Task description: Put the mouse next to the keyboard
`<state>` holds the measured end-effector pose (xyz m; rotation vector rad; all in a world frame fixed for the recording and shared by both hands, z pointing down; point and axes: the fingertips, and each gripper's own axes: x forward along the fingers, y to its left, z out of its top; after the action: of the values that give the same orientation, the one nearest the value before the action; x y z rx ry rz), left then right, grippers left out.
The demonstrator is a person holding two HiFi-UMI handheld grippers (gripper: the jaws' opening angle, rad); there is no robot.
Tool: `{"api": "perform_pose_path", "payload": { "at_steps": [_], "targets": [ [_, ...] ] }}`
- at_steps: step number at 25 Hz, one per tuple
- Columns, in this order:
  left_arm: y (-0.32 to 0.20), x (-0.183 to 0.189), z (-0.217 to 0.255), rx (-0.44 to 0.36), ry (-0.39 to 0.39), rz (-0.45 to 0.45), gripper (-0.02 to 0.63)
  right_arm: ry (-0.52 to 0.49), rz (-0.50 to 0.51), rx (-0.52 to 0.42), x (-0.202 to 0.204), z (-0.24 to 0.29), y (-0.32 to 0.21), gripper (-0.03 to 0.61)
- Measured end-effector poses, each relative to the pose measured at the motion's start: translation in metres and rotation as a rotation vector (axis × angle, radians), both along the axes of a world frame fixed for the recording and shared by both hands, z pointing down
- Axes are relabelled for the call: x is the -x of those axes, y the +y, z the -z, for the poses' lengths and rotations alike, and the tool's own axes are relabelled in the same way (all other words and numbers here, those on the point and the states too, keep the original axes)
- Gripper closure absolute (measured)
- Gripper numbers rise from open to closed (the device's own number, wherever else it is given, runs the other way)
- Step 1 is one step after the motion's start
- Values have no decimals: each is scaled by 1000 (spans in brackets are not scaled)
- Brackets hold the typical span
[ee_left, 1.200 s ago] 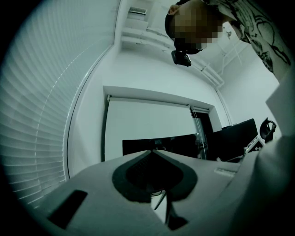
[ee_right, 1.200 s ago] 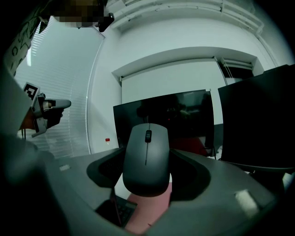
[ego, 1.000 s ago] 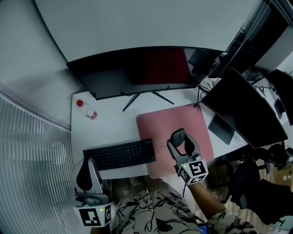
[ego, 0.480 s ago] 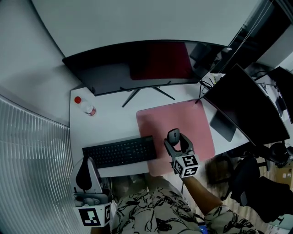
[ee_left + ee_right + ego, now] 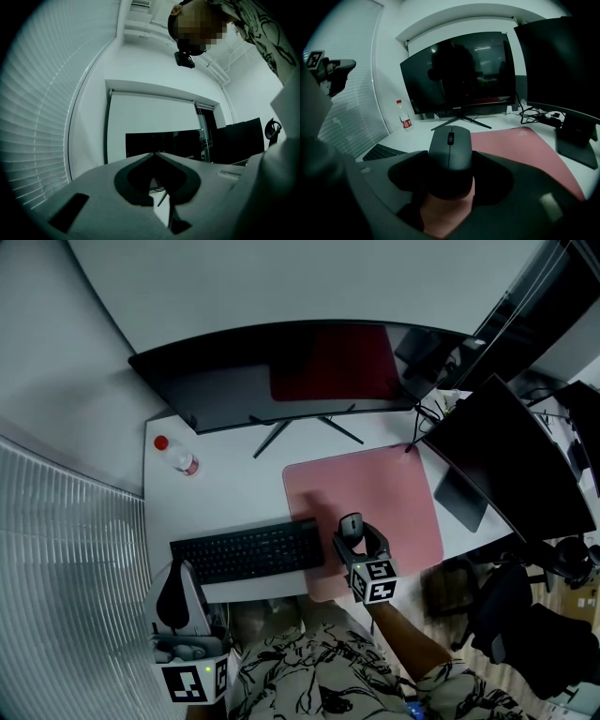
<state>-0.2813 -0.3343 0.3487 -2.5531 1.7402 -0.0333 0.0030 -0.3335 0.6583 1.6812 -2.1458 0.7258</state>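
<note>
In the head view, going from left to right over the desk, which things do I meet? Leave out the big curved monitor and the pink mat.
water bottle → keyboard → mouse → dark side screen

White desk [image 5: 225, 507]: keyboard [image 5: 246, 553], pink mat [image 5: 389, 488], bottle [image 5: 178, 457], monitor [image 5: 281, 371].

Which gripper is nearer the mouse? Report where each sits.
Right. The right gripper grips the mouse over the pink mat; the left gripper hangs well left, off the keyboard's near-left corner.
</note>
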Motion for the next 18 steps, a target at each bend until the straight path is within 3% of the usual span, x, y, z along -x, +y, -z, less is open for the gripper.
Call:
{"api": "perform_pose_path", "payload": {
  "at_steps": [18],
  "targets": [
    [-3,1,-11,31,-7,12,612,8,-9,155,3,-51,8,275]
  ]
}}
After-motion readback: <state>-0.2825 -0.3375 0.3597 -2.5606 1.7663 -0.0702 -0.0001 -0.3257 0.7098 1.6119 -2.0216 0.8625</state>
